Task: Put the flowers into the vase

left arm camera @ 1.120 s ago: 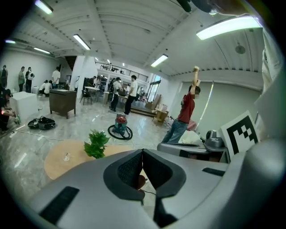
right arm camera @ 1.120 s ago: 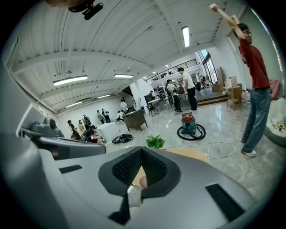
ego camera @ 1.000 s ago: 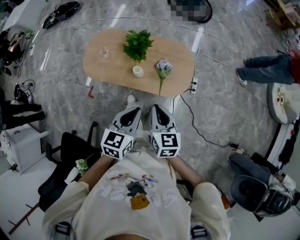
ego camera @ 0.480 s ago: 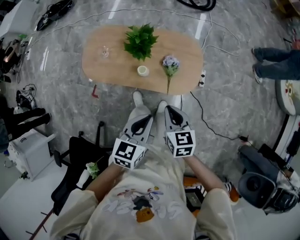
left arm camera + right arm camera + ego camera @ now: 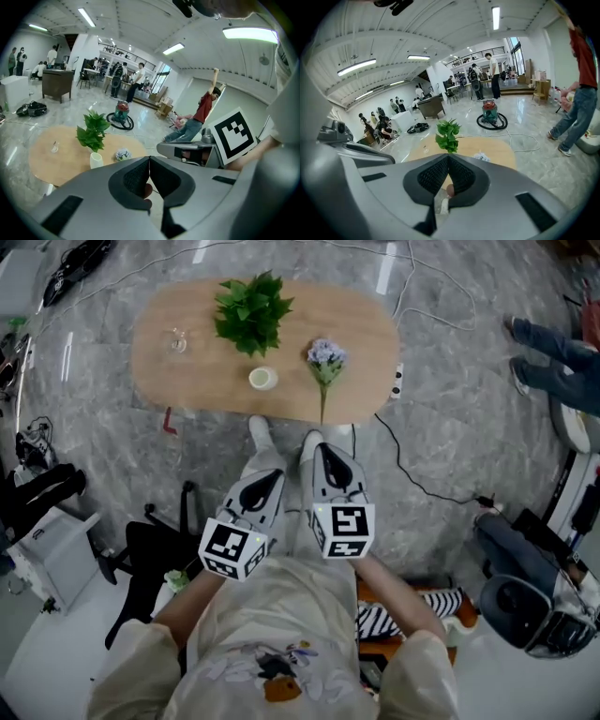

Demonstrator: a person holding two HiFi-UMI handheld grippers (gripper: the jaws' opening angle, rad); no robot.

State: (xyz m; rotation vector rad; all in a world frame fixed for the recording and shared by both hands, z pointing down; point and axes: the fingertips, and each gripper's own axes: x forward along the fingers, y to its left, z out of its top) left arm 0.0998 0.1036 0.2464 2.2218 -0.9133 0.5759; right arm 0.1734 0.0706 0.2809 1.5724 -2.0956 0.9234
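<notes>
An oval wooden table [image 5: 187, 381] carries a purple flower [image 5: 324, 356] lying with its stem toward me, a small white vase [image 5: 262, 379] and a leafy green plant [image 5: 251, 313]. My left gripper [image 5: 271, 471] and right gripper [image 5: 320, 450] hover side by side over the floor in front of the table, well short of the flower. Both are shut with nothing between the jaws. In the left gripper view the closed left gripper [image 5: 149, 161] faces the vase [image 5: 96, 160] and flower [image 5: 123, 154]. In the right gripper view the closed right gripper [image 5: 448, 159] points at the plant [image 5: 447, 135], with the flower [image 5: 481, 157] to its right.
A small glass [image 5: 176, 340] stands at the table's left. A power strip [image 5: 396, 381] and cables lie on the floor on the right. A black chair [image 5: 141, 559] is at my left, a machine [image 5: 525, 610] at my right. A person's legs [image 5: 553, 362] are at the far right.
Both grippers have come down lower, still side by side and shut. The head view has shifted, so the table now sits further left and higher in the picture.
</notes>
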